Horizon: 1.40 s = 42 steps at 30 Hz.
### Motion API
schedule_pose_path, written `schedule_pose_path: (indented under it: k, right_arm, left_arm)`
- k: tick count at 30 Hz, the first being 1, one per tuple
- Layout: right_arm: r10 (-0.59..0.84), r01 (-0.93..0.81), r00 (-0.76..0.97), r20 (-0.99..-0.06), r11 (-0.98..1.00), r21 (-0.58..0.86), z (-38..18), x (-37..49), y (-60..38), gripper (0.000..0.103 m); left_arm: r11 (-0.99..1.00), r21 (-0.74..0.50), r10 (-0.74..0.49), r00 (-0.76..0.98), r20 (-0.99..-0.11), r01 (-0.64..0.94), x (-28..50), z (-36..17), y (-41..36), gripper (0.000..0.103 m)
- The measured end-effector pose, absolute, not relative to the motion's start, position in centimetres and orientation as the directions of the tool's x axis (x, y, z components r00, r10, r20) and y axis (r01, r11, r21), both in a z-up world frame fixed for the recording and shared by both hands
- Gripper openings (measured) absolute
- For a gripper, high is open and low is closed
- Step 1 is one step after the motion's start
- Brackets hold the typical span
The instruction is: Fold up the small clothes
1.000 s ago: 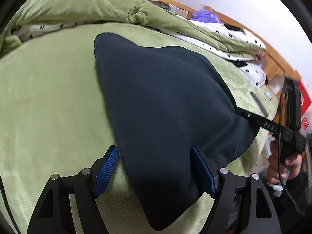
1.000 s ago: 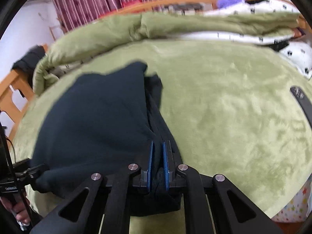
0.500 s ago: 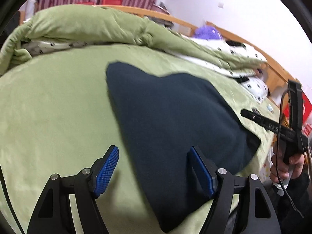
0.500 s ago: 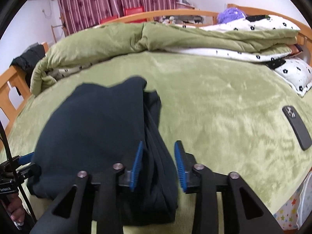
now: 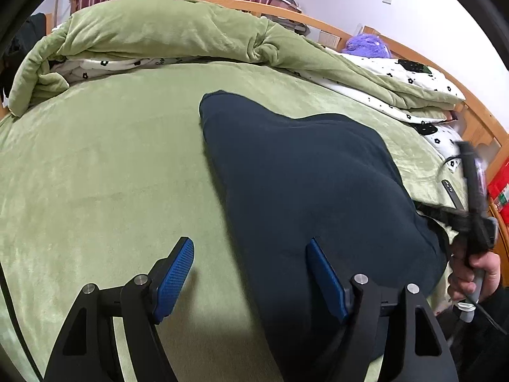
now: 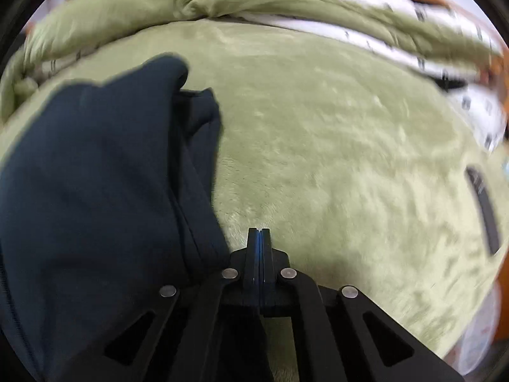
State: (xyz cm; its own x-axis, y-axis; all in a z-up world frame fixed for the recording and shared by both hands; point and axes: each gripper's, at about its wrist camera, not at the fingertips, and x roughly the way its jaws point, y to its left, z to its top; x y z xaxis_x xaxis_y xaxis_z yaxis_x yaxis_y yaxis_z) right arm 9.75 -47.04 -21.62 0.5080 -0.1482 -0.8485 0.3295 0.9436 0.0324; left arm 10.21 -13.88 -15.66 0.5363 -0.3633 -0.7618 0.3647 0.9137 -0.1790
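Blue-padded black left gripper spread wide over folded navy fleece garment on plush green blanket, right gripper pressed shut, empty, beside its layered edge; dark phone beyond, gripping hand only in left view.

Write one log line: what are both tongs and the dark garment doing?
left tongs: open, empty | right tongs: shut, empty | dark garment: folded on green blanket

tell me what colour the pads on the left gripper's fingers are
Blue, with a fine textured grid; the pads show best in the left wrist view.
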Motion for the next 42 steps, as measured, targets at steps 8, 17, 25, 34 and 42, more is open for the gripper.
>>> schedule_pose_path:
  k: [8,17,25,34,42]
  right_arm:
    - [-0.169,0.283,0.676,-0.718,0.958,0.040,-12.5,2.2,-43.8,0.062]
    - [-0.149,0.248,0.687,-0.711,0.968,0.037,-7.2,-5.2,-39.3,0.076]
    - [-0.182,0.250,0.702,-0.688,0.968,-0.001,-4.5,-9.8,-36.9,0.092]
    - [-0.167,0.249,0.714,-0.680,0.968,0.023,-3.5,-11.9,-36.7,0.092]
    - [-0.174,0.255,0.718,-0.674,0.967,0.022,-3.1,-12.6,-36.7,0.092]
  left_arm:
    - [0.919,-0.157,-0.358,0.595,-0.720,0.363,5.4,-10.7,-13.1,0.073]
    - [0.931,-0.117,-0.325,0.643,-0.693,0.345,-1.0,-4.9,-12.3,0.078]
    - [0.940,-0.098,-0.307,0.681,-0.665,0.328,-4.9,-1.7,-11.6,0.081]
    - [0.940,-0.075,-0.298,0.693,-0.656,0.333,-6.9,-0.7,-11.7,0.081]
    - [0.942,-0.072,-0.292,0.698,-0.654,0.327,-7.2,-0.6,-11.3,0.081]
